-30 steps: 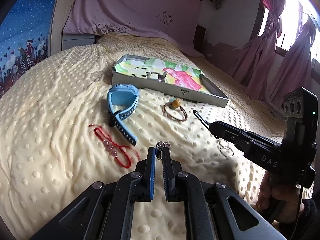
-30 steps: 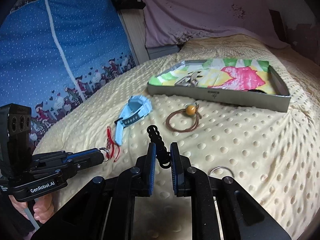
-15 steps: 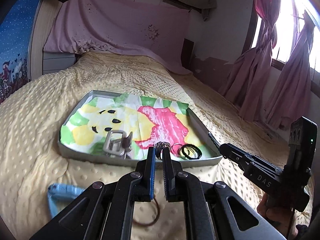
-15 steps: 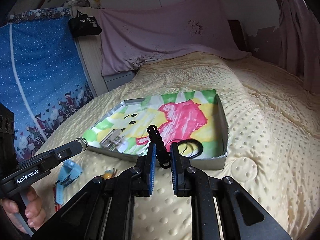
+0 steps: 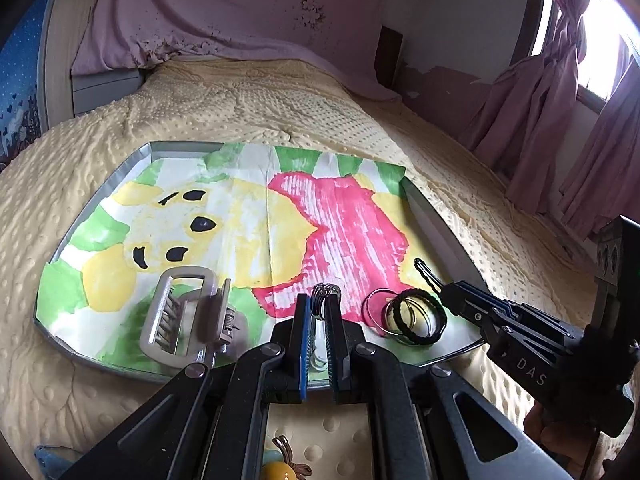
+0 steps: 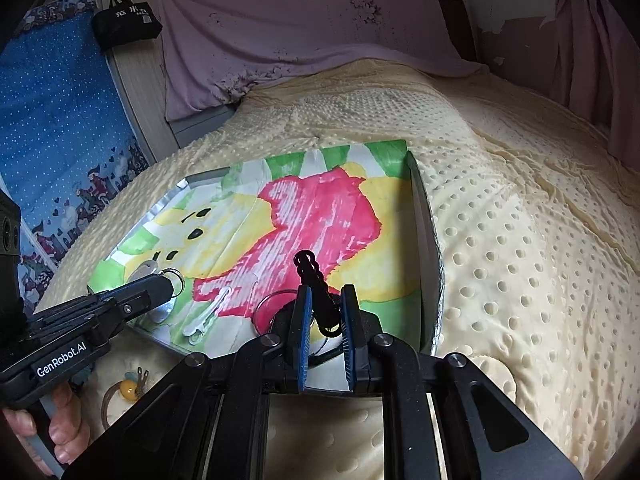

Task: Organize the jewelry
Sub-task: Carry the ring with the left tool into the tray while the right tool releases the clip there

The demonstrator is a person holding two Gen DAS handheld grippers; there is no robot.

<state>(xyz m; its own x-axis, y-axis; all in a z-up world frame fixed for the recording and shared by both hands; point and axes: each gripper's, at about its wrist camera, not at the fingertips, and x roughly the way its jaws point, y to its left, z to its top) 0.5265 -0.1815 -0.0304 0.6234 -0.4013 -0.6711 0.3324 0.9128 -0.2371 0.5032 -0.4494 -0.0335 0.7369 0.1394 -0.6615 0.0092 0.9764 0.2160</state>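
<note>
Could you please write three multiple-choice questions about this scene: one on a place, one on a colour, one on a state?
1. Where does the beige hair clip lie?
A. in the tray, near its front left corner
B. on the blanket, outside the tray
C. on the window sill

2. What colour is the twisted hair tie in the right gripper?
A. red
B. black
C. white

3. In what state is the left gripper?
A. wide open and empty
B. shut on a small metal ring
C. lying on the blanket

Answers:
1. A: the clip rests on the painted paper inside the tray.
2. B: the tie sticks up dark black between the jaws.
3. B: the jaws pinch the ring above the tray.
</note>
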